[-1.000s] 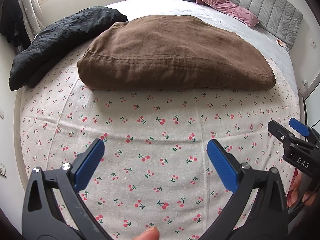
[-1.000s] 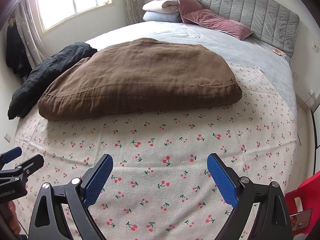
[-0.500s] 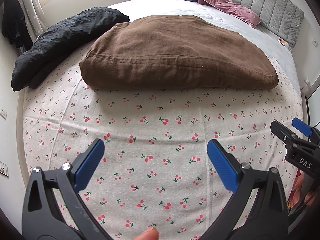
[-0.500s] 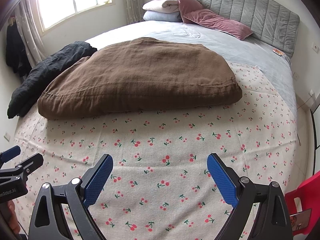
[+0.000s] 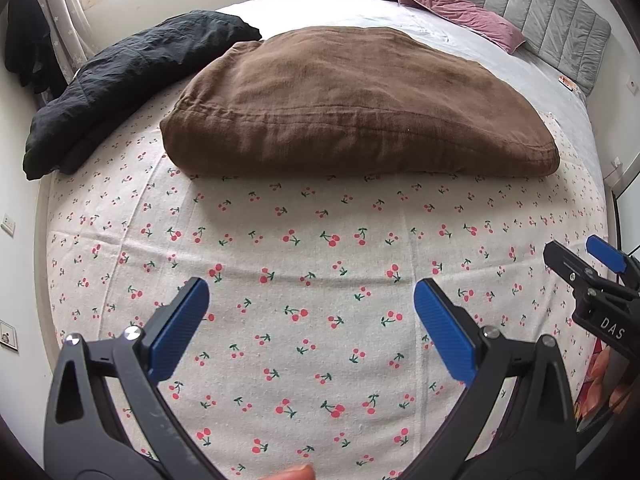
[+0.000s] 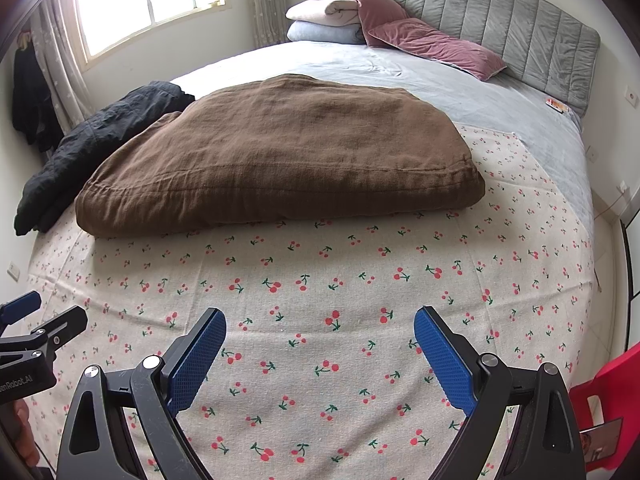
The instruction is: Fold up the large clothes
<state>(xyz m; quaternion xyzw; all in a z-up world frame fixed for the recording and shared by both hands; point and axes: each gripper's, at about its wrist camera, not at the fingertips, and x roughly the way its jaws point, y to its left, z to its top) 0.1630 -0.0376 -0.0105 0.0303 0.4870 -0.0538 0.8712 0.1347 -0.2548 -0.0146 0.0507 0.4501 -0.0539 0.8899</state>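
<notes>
Hovering wide open and empty, left gripper (image 5: 311, 308) and right gripper (image 6: 320, 338), over the cherry-print sheet (image 6: 340, 280); lying folded mid-bed, well ahead, the brown garment (image 6: 280, 156); risking pinching only the top layer, undoing the fold

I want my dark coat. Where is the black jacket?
The black jacket lies on the bed's left side in both views, by the window wall, right beside the folded brown garment.

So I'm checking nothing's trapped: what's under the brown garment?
The brown garment lies on the cherry-print cloth, its far part over the grey sheet. Whatever might lie beneath its middle is covered.
</notes>
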